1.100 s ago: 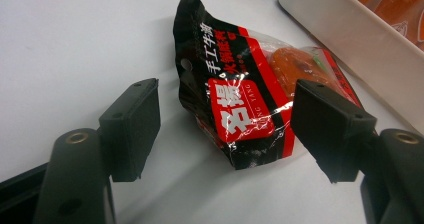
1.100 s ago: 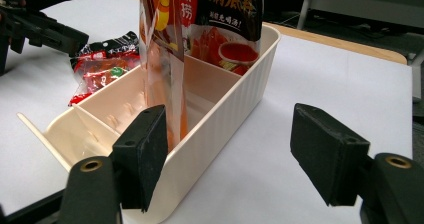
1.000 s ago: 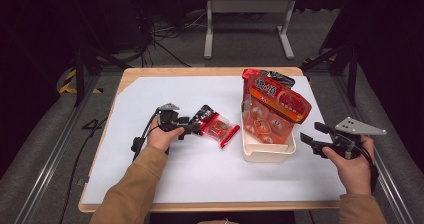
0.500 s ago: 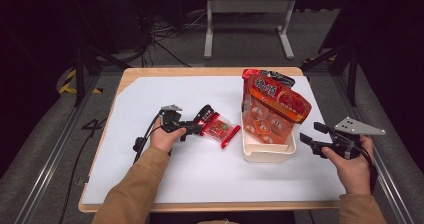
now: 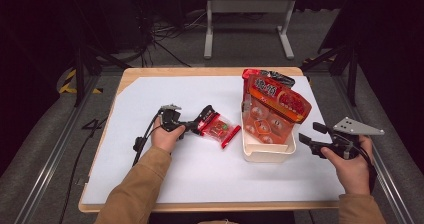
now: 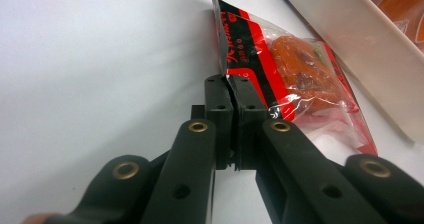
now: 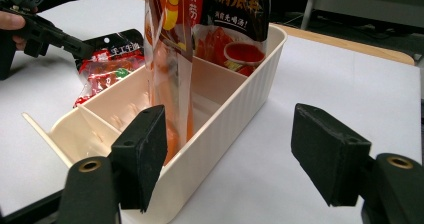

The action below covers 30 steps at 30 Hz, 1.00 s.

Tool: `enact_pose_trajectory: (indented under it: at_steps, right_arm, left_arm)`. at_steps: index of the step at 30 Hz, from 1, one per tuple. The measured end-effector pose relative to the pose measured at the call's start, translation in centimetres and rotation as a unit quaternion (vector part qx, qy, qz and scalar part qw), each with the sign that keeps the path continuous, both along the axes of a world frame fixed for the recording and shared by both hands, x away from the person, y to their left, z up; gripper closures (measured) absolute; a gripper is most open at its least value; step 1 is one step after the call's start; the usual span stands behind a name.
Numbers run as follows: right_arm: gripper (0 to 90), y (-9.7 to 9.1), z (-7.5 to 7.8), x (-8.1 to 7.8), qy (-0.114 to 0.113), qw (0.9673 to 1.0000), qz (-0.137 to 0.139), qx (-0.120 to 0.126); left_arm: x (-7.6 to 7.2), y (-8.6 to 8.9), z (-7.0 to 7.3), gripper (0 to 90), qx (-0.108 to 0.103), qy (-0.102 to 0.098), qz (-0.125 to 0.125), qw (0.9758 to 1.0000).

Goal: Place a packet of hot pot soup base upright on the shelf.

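While the person's forearms come in at the near edge of the table [image 5: 150, 184], the right gripper [image 5: 312, 139] hangs beside the cream bin [image 5: 265, 154] with its jaws spread wide and nothing between them. The left gripper [image 5: 195, 126], a little farther in, has just been closing its jaws; they now pinch the black-and-red edge of the small snack packet [image 5: 217, 129], which lies flat on the white sheet just left of the bin.

I would judge the job about halfway: two large orange pouches [image 5: 275, 101] already stand in the bin, and this packet is gripped but not yet lifted or carried over.

In the right gripper view the bin's dividers [image 7: 92, 115] leave a free near compartment. The pouches hide the far compartment's floor. The print on the packet is too small to read.
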State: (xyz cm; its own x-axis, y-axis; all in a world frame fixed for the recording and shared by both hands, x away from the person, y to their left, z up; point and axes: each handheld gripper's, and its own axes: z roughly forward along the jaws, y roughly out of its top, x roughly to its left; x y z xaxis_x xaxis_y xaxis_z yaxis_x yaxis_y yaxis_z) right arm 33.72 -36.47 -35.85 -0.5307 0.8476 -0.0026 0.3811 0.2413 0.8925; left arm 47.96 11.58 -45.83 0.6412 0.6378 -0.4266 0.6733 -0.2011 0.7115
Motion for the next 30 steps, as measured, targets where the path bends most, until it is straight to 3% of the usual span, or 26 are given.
enact_pose_trajectory:
  at_steps: [4,16,22,26,30]
  right_arm:
    - [31.7,-0.1,0.0,0.0,0.0,1.0,-0.001,0.001]
    - [32.2,-0.2,0.2,0.1,-0.003,1.0,-0.001,0.003]
    - [32.3,-0.1,0.3,0.1,-0.004,1.0,0.0,0.004]
    - [32.3,-0.2,0.3,0.1,-0.004,1.0,0.0,0.003]
    - [32.3,-0.2,0.3,0.1,-0.004,1.0,-0.001,0.003]
  left_arm:
    - [-0.2,0.0,0.4,89.4,0.003,-0.016,-0.004,0.9999]
    - [-1.8,0.6,3.6,89.8,-0.034,-0.049,-0.022,0.998]
    - [-2.8,0.7,5.7,89.8,-0.043,-0.078,-0.039,0.9952]
    - [-3.3,0.7,6.5,89.8,-0.049,-0.085,-0.048,0.994]
    - [-4.0,0.7,7.8,90.0,-0.043,-0.104,-0.064,0.9916]
